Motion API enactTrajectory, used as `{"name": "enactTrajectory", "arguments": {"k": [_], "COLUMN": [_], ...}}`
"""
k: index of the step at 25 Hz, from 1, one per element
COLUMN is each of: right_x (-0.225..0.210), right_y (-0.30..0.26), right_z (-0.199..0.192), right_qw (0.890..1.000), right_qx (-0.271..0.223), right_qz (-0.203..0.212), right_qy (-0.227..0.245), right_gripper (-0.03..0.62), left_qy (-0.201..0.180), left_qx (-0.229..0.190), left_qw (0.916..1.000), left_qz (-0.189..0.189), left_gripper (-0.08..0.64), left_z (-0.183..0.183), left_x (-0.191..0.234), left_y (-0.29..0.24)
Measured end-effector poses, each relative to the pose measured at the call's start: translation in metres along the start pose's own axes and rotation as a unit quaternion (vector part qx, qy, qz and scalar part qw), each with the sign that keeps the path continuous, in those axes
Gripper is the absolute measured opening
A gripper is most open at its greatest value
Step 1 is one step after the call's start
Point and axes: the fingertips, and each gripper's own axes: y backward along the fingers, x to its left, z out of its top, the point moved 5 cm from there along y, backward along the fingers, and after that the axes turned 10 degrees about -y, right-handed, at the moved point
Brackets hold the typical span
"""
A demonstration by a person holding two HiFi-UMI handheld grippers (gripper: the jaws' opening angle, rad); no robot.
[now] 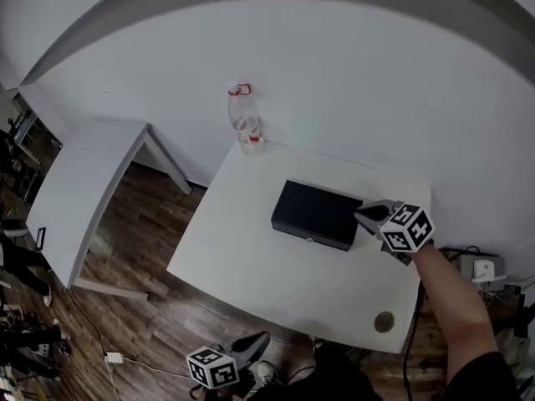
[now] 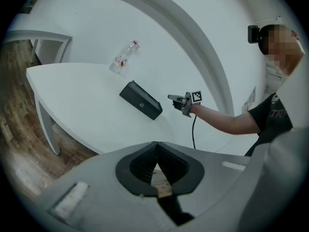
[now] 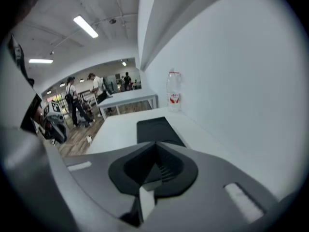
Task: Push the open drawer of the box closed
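Black box [image 1: 316,214] lay flat mid-tabletop [image 1: 251,257], drawer flush, knobbed front facing the near edge, long axis parallel to that edge. Clear bottle [image 1: 245,119] upright at back corner, contents unclear. Left claw [image 1: 253,342] and right claw [image 1: 368,214] both pressed together, empty.

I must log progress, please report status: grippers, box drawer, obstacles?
Left gripper shut, empty, below the table edge. Right gripper shut, empty, near the box end. Drawer looks flush. Bottle stands apart, behind.
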Motion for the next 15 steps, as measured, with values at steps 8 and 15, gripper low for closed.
{"name": "enactTrajectory", "arguments": {"k": [8,15], "right_x": [0.171,0.334], "right_y": [0.053,0.055], "right_z": [-0.069,-0.143], "right_qw": [0.941,0.878], "right_qx": [-0.168,-0.205], "right_qz": [0.116,0.177], "right_qy": [-0.269,-0.395], "right_gripper": [0.005,0.003], "left_qy": [-0.002,0.002], "left_qx": [-0.039,-0.032], "left_qw": [0.9962,0.9915], "left_qz": [-0.079,-0.126], "left_gripper": [0.002,0.002], "left_z": [-0.012,-0.044], "left_x": [-0.008,-0.015], "left_y": [0.069,0.127]}}
